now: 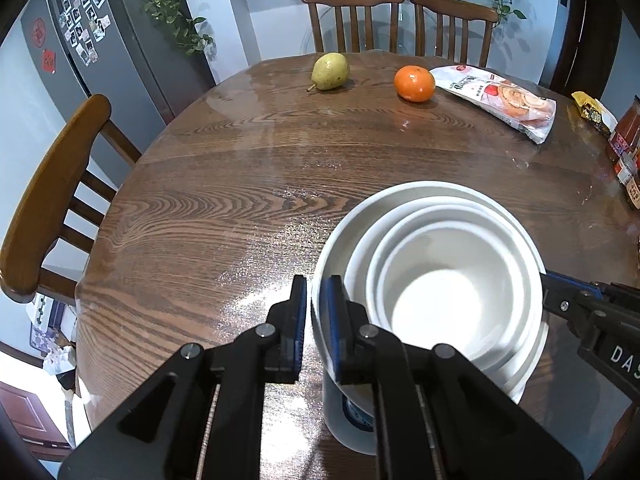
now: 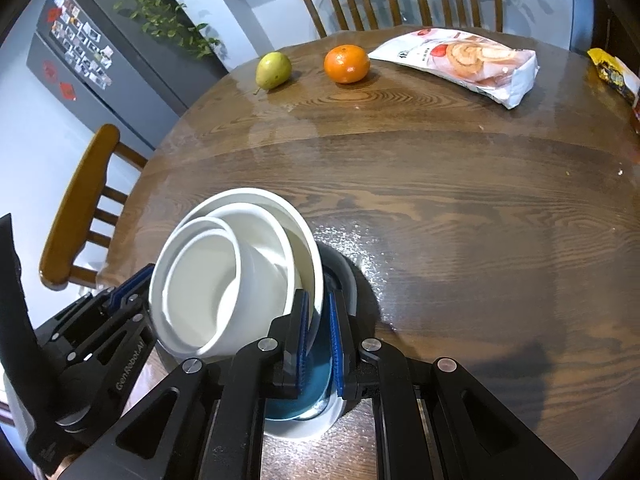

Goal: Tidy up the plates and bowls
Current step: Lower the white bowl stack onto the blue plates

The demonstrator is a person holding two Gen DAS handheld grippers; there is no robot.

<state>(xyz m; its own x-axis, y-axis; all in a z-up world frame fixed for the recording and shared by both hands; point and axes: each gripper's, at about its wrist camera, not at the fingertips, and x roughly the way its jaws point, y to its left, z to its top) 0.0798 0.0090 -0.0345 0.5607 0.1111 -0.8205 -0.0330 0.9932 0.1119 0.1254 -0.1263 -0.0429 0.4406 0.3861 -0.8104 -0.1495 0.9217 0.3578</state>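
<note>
Bowls (image 1: pixel 436 280), white and nested inside each other, sit at about four o'clock on the wooden table (image 1: pixel 224 184) in the left wrist view; the left gripper (image 1: pixel 318 320) straddles the outermost rim at its nine o'clock edge, jaws nearly together. Pear (image 1: pixel 330 71) and orange (image 1: pixel 414 83) lie toward twelve o'clock.

From the right wrist, the right gripper (image 2: pixel 319 340) is clamped on the stack's rim at five o'clock, above a blue-lined dish (image 2: pixel 304 404).
</note>
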